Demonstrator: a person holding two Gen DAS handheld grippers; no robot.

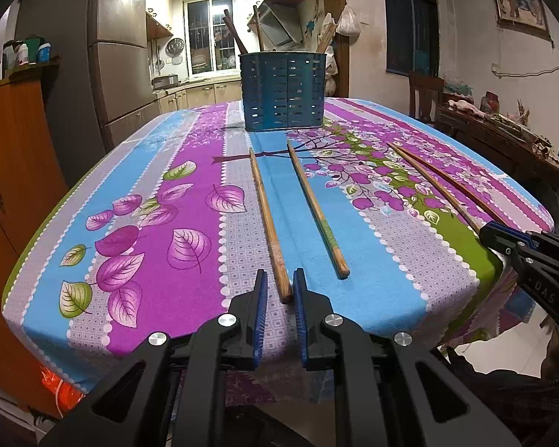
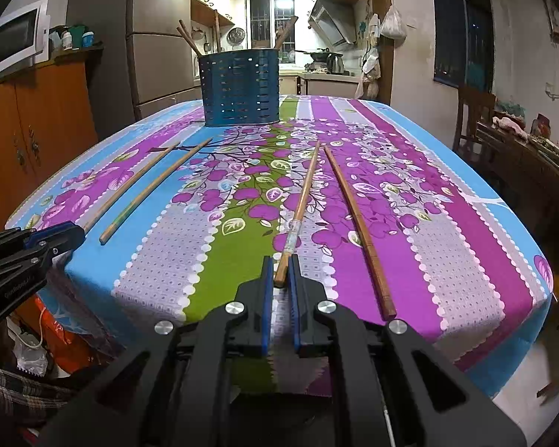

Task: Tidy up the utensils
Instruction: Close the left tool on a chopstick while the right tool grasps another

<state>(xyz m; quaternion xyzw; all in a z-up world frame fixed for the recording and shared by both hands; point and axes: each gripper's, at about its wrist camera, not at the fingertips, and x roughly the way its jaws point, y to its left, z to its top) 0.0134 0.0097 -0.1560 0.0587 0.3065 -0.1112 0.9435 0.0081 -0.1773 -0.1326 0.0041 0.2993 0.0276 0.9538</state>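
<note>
Four wooden chopsticks lie on the flowered tablecloth, pointing toward a blue slotted utensil holder at the far end, which holds several sticks. My left gripper is at the near table edge. The near end of the leftmost chopstick lies between its blue pads, with a gap on the left side. Its neighbour lies free. My right gripper is shut on the near end of a chopstick with a pale band. Another chopstick lies free to its right.
A wooden cabinet stands left of the table, with a fridge behind it. A chair and a cluttered side table stand to the right. An orange bag sits below the near table edge.
</note>
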